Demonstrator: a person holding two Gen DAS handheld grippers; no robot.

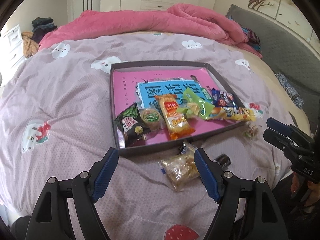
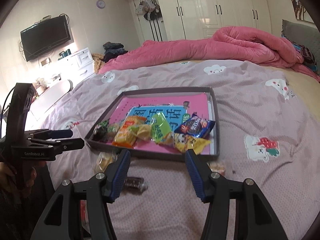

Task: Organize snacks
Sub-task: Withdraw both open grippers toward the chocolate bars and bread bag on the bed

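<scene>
A shallow dark box with a pink floor lies on the bed and holds several snack packs along its near side: a black-green pack, an orange pack, a green pack, a blue cookie pack. Outside its near edge lie a clear pastry pack, a small dark cookie pack and a small clear candy. My left gripper is open, its right finger beside the pastry pack. My right gripper is open and empty, above the bed in front of the box.
The bed has a mauve cartoon-print sheet. A rolled pink duvet lies at the far side, a grey headboard on the right. White drawers and a wall TV stand beyond the bed's left.
</scene>
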